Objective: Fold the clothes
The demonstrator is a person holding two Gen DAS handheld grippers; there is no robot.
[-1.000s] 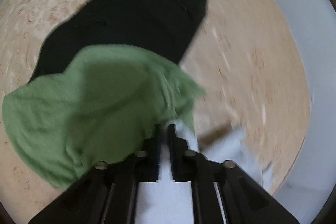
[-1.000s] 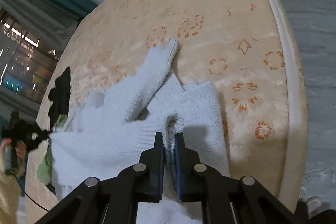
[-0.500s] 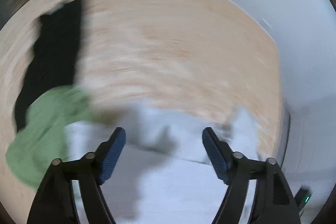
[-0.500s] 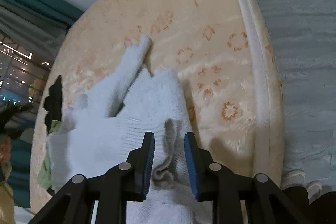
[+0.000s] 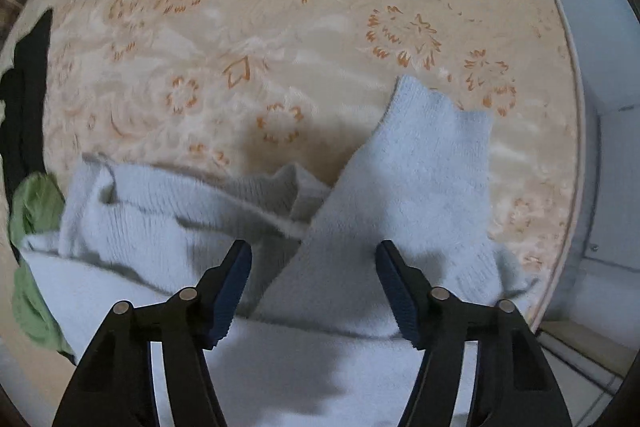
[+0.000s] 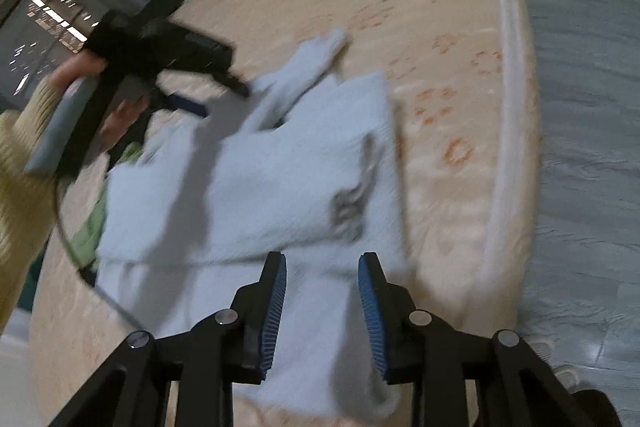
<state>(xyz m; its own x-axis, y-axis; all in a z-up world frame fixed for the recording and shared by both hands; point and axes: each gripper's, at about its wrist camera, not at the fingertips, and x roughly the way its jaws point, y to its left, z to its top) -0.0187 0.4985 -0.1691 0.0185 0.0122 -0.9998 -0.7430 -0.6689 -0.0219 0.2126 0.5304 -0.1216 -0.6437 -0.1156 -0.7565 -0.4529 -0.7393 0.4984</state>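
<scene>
I have the pale blue knit sweater (image 5: 400, 195) lying partly folded on the mattress (image 5: 320, 27), close to its near edge. In the left wrist view one sleeve (image 5: 432, 131) lies folded across the body, its cuff pointing toward the far right, and the other sleeve (image 5: 132, 195) lies bunched along the left side. In the right wrist view the same sweater (image 6: 256, 187) fills the middle of the frame, with a sleeve (image 6: 316, 55) reaching away toward the far side.

My left gripper (image 5: 314, 291) hangs over the sweater's near part with its jaws spread wide and nothing between them. My right gripper (image 6: 322, 307) is also parted, less widely, above the sweater's near hem, and it grips nothing. From the right wrist view I can see the left gripper's black body (image 6: 160, 55) held in a hand (image 6: 80, 67) with a cream knit sleeve (image 6: 20, 167), hovering over the sweater's left part.

Past the sweater's left edge a green garment (image 5: 36, 211) peeks out, and farther left a black garment (image 5: 24, 99) lies along the mattress. The mattress cover is beige with orange flower prints. To the right, beyond the mattress edge, is a grey floor (image 6: 580, 147).
</scene>
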